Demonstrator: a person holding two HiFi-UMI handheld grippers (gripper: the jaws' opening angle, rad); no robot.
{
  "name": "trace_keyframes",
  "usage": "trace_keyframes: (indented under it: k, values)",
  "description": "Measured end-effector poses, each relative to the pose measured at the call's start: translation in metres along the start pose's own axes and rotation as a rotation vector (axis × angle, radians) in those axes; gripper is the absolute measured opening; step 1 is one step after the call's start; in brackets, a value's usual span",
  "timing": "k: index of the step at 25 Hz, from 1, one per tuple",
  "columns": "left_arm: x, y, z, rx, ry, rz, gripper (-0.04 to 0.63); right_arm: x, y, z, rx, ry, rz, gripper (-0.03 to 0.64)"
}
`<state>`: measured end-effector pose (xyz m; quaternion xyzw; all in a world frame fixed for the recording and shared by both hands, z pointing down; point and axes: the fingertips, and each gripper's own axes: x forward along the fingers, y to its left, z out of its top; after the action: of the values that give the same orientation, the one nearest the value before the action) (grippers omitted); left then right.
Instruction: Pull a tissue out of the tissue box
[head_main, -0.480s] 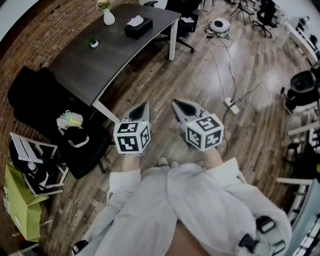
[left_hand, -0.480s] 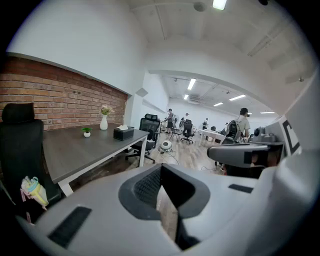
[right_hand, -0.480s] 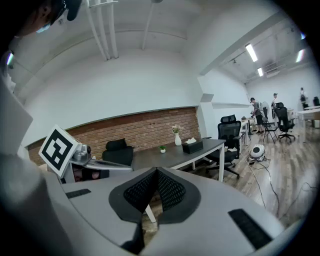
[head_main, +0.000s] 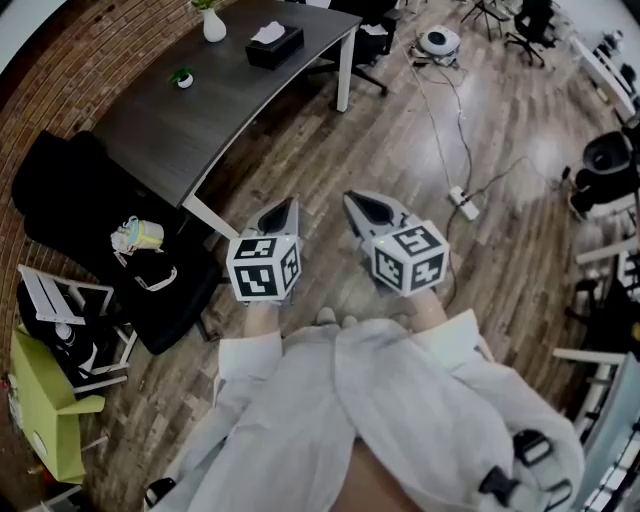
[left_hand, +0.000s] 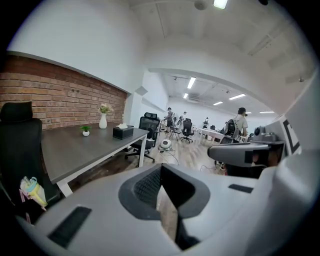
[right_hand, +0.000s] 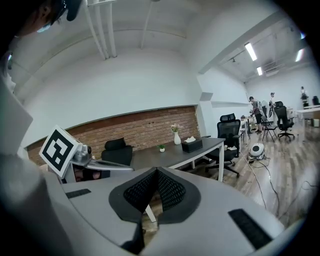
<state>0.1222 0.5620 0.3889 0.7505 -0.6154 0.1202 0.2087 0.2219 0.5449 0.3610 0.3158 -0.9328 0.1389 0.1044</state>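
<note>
Tissue box (head_main: 275, 47): black, with a white tissue (head_main: 268, 34) standing out of its top slot. It sits near the far end of the dark counter (head_main: 170, 130). In the head view its long axis runs lower-left to upper-right, roughly along the counter's length.

Left hand-held gripper (head_main: 287, 212): jaws fully together, nothing between them. It points slightly down towards the counter, with the box ahead, a little left of its line and well apart.

Right hand-held gripper (head_main: 356, 208): jaws also meet at the tips and hold nothing. It is just beside the left one, on the side away from the counter, and the box lies further to its left.

Judgement: the left is the nearer tool, but neither can reach the box from here, so a walk up to the counter has to come first.

Surroundings:
- A black chair (head_main: 60, 190) stands at the counter's near end.
- A small potted plant (head_main: 184, 77) and a white vase (head_main: 214, 27) stand on the counter, apart from the box.
- A white counter leg (head_main: 210, 218) stands just beside the left hand-held gripper.
- An office chair (head_main: 370, 40) is drawn up at the far end.
- A power strip (head_main: 462, 205) and its cable lie on the floor to the right, clear of the route.
</note>
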Motion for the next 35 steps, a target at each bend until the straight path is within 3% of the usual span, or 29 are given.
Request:
trace_keyframes:
  k: [14,19,23,26,35]
  values:
    - [0.007,0.01,0.006,0.005,-0.006,-0.031,0.005,0.016,0.004,0.004,-0.003,-0.016,0.001,0.003]
    - [0.006,0.013,0.018,0.002,-0.069,-0.086,0.005,0.021,0.009,0.014,0.025,-0.076,0.035,0.003]
    - [0.008,0.015,0.012,0.013,-0.058,-0.118,0.005,0.027,0.017,0.008,0.055,-0.063,0.078,0.003]
    - [0.008,0.014,0.002,0.011,-0.042,-0.146,0.005,0.03,0.019,0.0,0.042,-0.053,0.047,0.003]
    - [0.02,0.021,-0.014,-0.003,-0.005,-0.13,0.006,0.034,0.003,-0.021,0.009,0.004,-0.03,0.006]
